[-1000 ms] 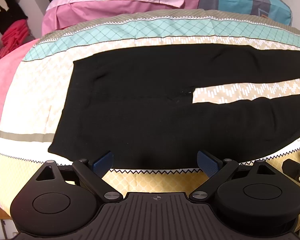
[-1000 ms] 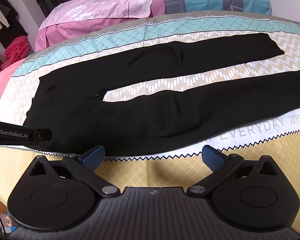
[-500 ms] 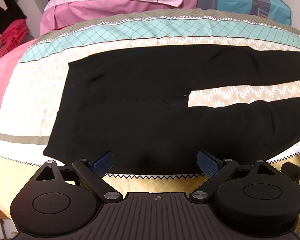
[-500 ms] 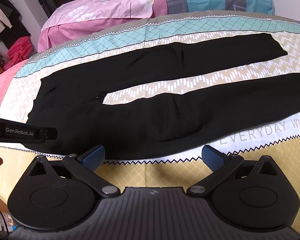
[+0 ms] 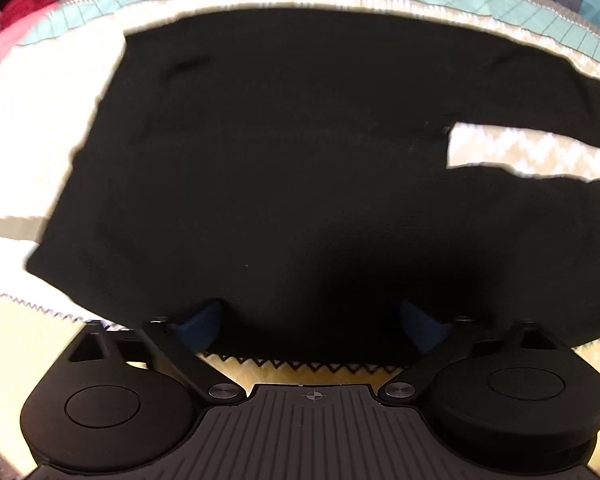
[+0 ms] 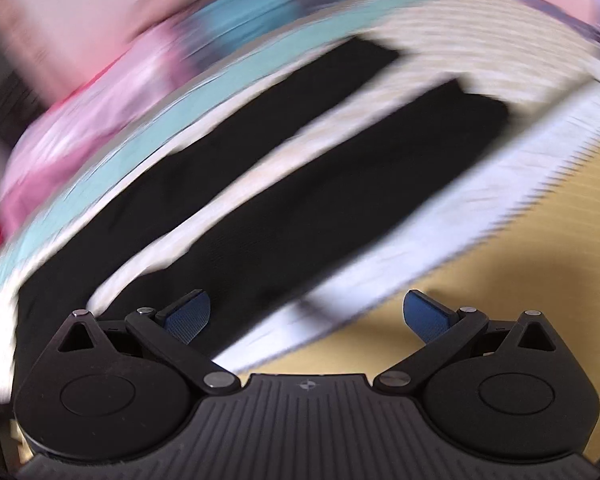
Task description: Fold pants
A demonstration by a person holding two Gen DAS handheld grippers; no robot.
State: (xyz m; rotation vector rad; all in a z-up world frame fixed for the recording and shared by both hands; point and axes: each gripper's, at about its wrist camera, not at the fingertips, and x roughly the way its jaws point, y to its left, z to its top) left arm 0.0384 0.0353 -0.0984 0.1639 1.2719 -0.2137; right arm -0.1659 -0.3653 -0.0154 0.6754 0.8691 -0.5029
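The pants [image 5: 284, 168] lie flat & unfolded on the bed [image 5: 24, 148], black, waist end twd the bed's left side, both legs running out to the right w/ a strip of patterned cover showing between them. The near leg's long side runs along the bed's near edge, just inside the zigzag trim.

My left gripper [image 5: 310, 320] sits right at that near hem by the waist/seat area, fingers spread wide, blue pads at the cloth edge, nothing pinched. Can't tell if the pads actually touch fabric; the view's soft there.

My right gripper [image 6: 306, 314] is also spread, holding nothing. Its view is badly smeared, but the near leg [image 6: 340, 196] runs diagonally ahead of it and the left pad sits over black cloth.

So, as I read it: approach step, no fold made yet. Next I need both tools low on the near edge, pinch thru the near leg only, then carry it over onto the far leg [image 6: 228, 148], edges matched.
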